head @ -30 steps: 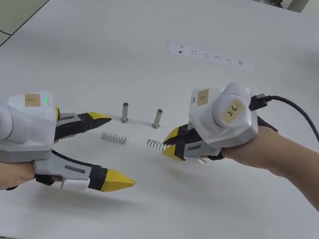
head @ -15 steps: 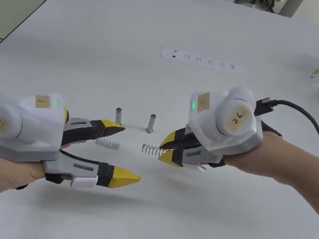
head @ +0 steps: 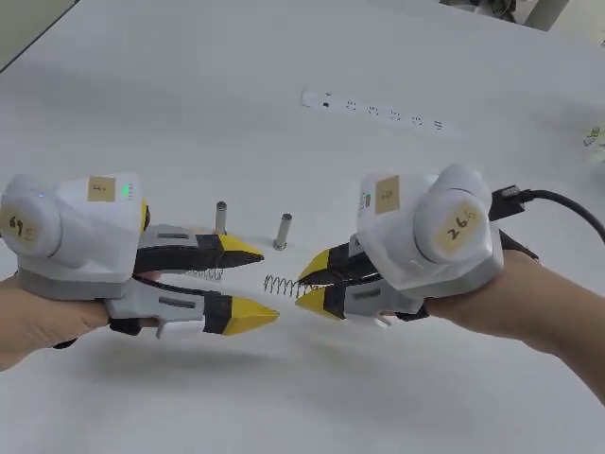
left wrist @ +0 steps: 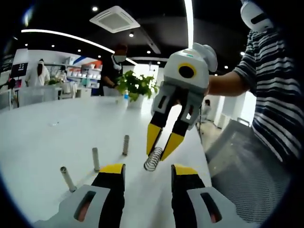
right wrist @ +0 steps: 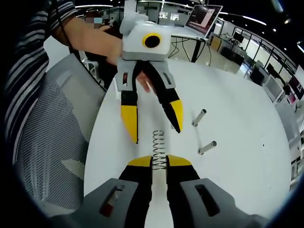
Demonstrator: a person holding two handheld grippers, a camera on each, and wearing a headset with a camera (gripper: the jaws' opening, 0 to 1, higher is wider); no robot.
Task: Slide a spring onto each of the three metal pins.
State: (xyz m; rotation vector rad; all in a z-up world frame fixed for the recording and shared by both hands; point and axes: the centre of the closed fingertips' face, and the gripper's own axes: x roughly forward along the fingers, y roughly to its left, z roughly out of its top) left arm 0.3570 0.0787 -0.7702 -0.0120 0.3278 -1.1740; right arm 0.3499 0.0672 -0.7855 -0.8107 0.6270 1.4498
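Holding one end of the spring (head: 281,285), the right hand-held gripper (head: 302,291) is pinched shut on it. The spring lies sideways, and its free end points left at the left hand-held gripper (head: 267,284). That one has nothing in it, and its jaws are spread apart around the free end. Two pins (head: 283,231) stand up on the surface (head: 189,95), just past the spring on the far side.

I find the white workbench (head: 189,85) matt and evenly lit. Ahead of my left gripper (left wrist: 147,168) I see a black ceiling with a long light strip (left wrist: 189,19) and a square air vent (left wrist: 116,19). A potted plant (left wrist: 137,85) stands at the bench's far end. Beyond my right gripper (right wrist: 159,161) is a monitor (right wrist: 204,15), and a grey mesh chair (right wrist: 52,118) is to its left. A white power strip (head: 378,111) lies well ahead of both.
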